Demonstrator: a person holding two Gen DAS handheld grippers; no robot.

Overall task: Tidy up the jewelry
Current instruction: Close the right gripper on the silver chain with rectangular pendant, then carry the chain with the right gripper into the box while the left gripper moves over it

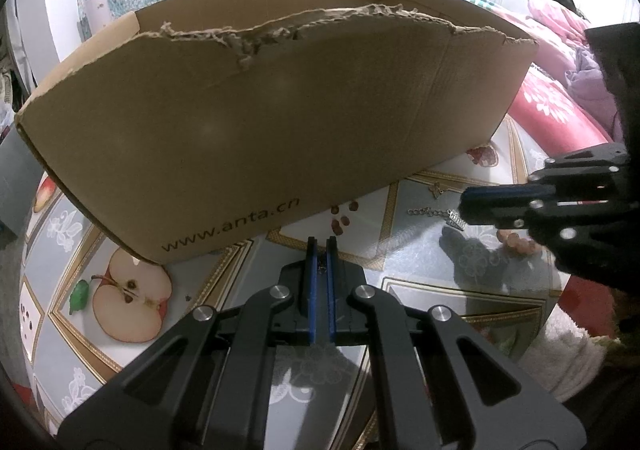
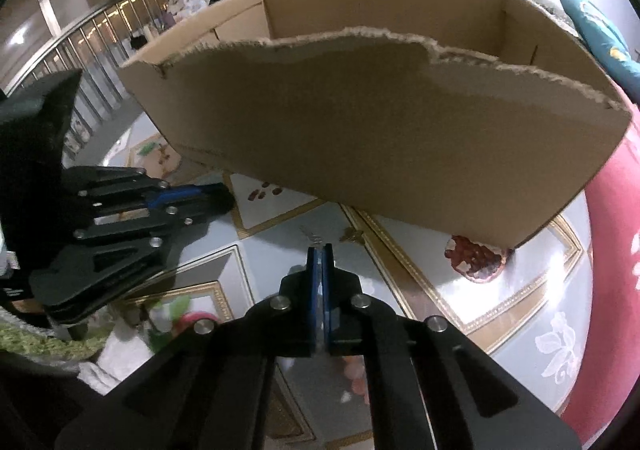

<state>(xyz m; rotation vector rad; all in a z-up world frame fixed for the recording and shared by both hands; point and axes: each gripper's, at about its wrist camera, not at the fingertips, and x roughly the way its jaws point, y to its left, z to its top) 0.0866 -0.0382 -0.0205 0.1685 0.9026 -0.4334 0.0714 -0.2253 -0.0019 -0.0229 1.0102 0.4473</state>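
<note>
An open cardboard box [image 1: 256, 122] with a torn near rim stands on the table; it also fills the right wrist view [image 2: 400, 138]. My left gripper [image 1: 320, 246] is shut just before the box wall, with something small and dark between its pads. My right gripper [image 2: 320, 250] is shut on the end of a silver chain; from the left wrist view it [image 1: 464, 210] comes in from the right, with the silver chain [image 1: 430, 212] and its charm hanging at the tips over the table. A pink bead bracelet [image 1: 518, 242] lies under it.
The table has a fruit-print oilcloth [image 1: 120, 290]. A pink and red quilt [image 1: 556, 106] lies to the right. A white fluffy towel [image 1: 572, 354] sits at the near right edge. Railings [image 2: 80, 46] are at the back left.
</note>
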